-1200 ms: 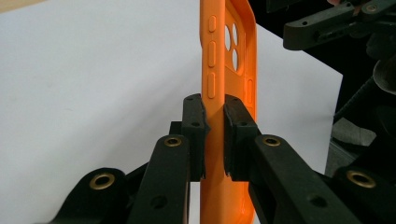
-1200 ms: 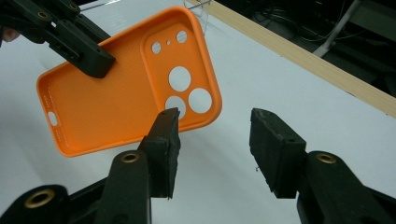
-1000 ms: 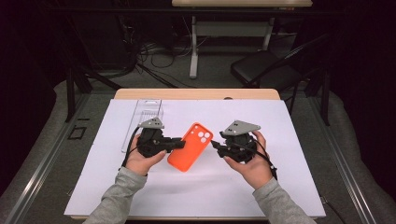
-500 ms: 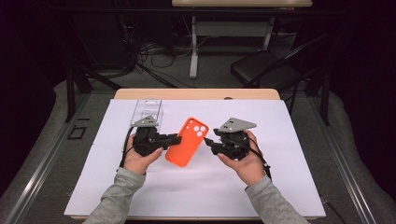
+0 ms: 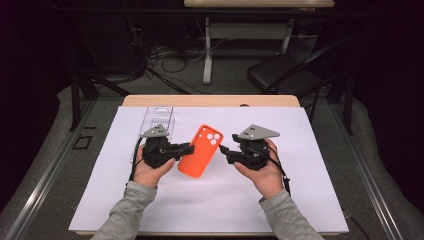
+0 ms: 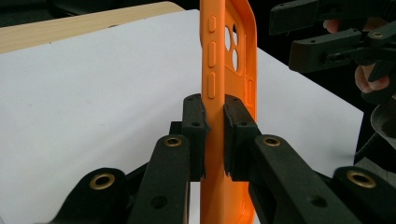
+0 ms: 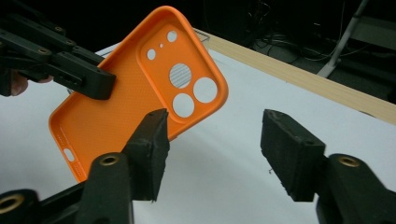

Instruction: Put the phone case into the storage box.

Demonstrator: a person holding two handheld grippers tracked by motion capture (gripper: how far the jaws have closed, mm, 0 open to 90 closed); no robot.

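An orange phone case [image 5: 201,151] is held up off the white sheet, and my left gripper [image 5: 186,148] is shut on its left long edge. In the left gripper view the two pads [image 6: 194,126] squeeze the case [image 6: 227,56] edge-on, below its side buttons. My right gripper [image 5: 224,151] sits just right of the case. Its jaws have just been opening. In the right gripper view they stand apart [image 7: 212,147] with nothing between them. There the case [image 7: 135,93] hangs beyond the left jaw, camera holes facing me, with the left gripper [image 7: 95,86] on its far edge.
A white sheet [image 5: 300,200] covers most of the wooden table [image 5: 210,101]. A clear plastic tray [image 5: 159,120] lies at the back left, behind the left hand. Beyond the table are a dark chair [image 5: 280,75], cables and a desk leg on the floor.
The right gripper's jaws stand wider apart than before, clear of the case. The case stays in the left gripper, and both hands have barely moved.
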